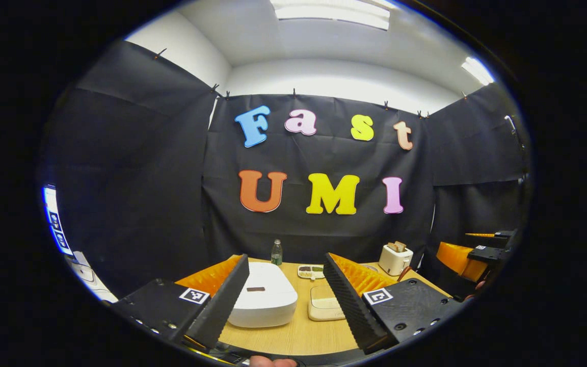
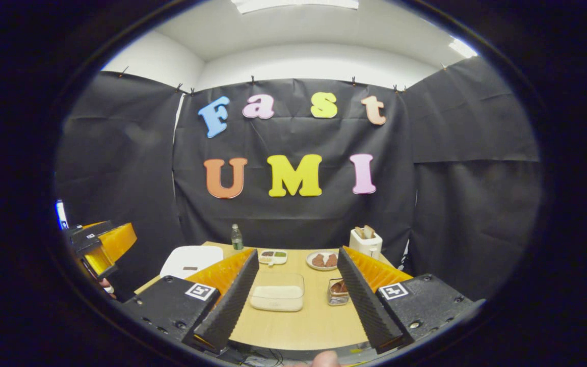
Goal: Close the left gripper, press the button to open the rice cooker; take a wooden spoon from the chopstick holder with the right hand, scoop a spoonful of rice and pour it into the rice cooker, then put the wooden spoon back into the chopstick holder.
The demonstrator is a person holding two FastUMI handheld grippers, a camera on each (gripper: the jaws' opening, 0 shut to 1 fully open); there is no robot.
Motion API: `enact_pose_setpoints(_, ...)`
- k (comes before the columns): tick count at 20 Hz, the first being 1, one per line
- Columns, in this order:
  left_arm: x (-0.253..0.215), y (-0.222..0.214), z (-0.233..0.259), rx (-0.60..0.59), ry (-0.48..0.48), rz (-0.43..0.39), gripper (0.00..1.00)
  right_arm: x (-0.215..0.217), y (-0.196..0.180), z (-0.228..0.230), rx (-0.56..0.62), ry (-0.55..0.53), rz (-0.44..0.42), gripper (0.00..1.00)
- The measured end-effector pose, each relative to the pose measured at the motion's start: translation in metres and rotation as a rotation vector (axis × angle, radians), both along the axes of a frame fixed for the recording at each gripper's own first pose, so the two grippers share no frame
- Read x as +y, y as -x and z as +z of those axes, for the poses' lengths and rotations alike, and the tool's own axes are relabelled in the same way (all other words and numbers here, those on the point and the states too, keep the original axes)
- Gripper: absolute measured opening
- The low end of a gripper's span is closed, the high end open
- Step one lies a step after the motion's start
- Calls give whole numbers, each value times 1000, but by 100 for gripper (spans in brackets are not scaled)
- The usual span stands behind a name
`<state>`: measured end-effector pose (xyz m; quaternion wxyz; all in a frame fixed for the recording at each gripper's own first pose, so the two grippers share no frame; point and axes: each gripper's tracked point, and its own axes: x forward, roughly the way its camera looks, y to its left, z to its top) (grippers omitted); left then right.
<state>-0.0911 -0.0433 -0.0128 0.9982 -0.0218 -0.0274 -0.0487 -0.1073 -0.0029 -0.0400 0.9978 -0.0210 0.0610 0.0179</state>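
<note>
Both gripper views face the table (image 1: 298,331) from its near edge

a green-capped bottle (image 2: 236,237) stands centre-left at the table's (image 2: 303,321) far edge; a toaster (image 2: 365,242) sits right of centre, with a plate (image 2: 322,260) and divided dish (image 2: 272,256) between them.

Table (image 2: 298,326), near edge: bare wood, open passage. Left side: closed rice cooker (image 1: 265,300). Centre: clear rice container (image 2: 277,298), chopstick holder (image 2: 338,292) just right of it. Far edge: bottle (image 2: 236,237), divided dish (image 2: 273,256), plate (image 2: 322,260); toaster (image 2: 366,242) at far right corner.
</note>
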Motion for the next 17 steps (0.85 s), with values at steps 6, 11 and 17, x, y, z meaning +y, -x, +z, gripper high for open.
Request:
enact_pose_setpoints(6,-8,10,5,0,-20,-5,94,1,13,6,-19,-9,-19,100)
enact_pose_setpoints(11,-12,7,8,-3,-18,6,94,-1,13,4,-29,-14,-35,100)
enact_pose_setpoints(17,-22,0,7,3,-31,-13,94,4,12,3,-32,-22,-38,100)
